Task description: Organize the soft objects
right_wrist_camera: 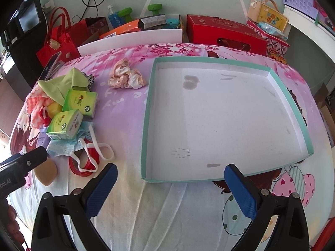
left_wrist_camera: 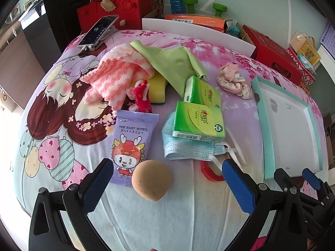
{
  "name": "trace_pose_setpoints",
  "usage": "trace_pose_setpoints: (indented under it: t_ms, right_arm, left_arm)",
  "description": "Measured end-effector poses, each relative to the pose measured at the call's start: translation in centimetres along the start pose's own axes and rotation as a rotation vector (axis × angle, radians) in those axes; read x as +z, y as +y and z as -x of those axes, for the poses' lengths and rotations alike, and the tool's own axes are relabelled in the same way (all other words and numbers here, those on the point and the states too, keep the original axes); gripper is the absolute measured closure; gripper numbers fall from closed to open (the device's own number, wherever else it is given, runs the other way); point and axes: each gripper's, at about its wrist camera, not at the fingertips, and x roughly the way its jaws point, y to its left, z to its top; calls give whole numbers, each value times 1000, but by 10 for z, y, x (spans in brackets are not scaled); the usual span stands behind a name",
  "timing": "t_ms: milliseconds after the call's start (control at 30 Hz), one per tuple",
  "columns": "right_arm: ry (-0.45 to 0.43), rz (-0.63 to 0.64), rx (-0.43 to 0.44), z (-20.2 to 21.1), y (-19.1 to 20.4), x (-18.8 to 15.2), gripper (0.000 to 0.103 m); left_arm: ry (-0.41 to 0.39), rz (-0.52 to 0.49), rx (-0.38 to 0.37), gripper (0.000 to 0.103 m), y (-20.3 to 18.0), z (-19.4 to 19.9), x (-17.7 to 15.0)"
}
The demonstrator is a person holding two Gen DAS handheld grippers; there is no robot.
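While both grippers hang low over the near edge of the cartoon-printed bedsheet, neither holds anything. The left gripper points forward with its blue-padded fingers spread wide, and a tan egg-shaped sponge lies on the sheet between the tips, touching neither pad. The right gripper sits to the right of it, jaws equally wide apart and empty, its tips just short of the near rim of the shallow teal-edged tray, which has nothing in it but a few smudges.

Just beyond the sponge, a purple pack of baby wipes lies flat at the left, and a red ring sits at the right, partly under the white straps of a blue face mask. One green tissue pack rests on that mask; a second green tissue pack stands just behind it. Farther left is a heap: a pink-and-white fuzzy cloth, a light green cloth draped over a yellow sponge, and a red-pink fuzzy tangle. A crumpled pale pink fabric lies alone between the heap and the tray.

At the far left edge a phone leans on a stand, and a red felt bag stands beyond the bed.
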Motion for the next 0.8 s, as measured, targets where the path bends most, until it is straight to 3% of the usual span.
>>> trace_pose_setpoints:
  t_ms: [367,667,767,800]
  right_arm:
    - [-33,98,98,0,45,2,0]
    - [-14,208,133,-9,83,-4,0]
    - [-1,205,127,-12,84,-5,0]
    - [2,203,124,-13,83,-5,0]
  left_arm:
    - [-17,108,60,0,43,4,5]
    - [65,127,41,0,52,-12,-3]
    - [59,126,43,5,52,-11,-5]
    - [57,126,43,12,52,-10,-6]
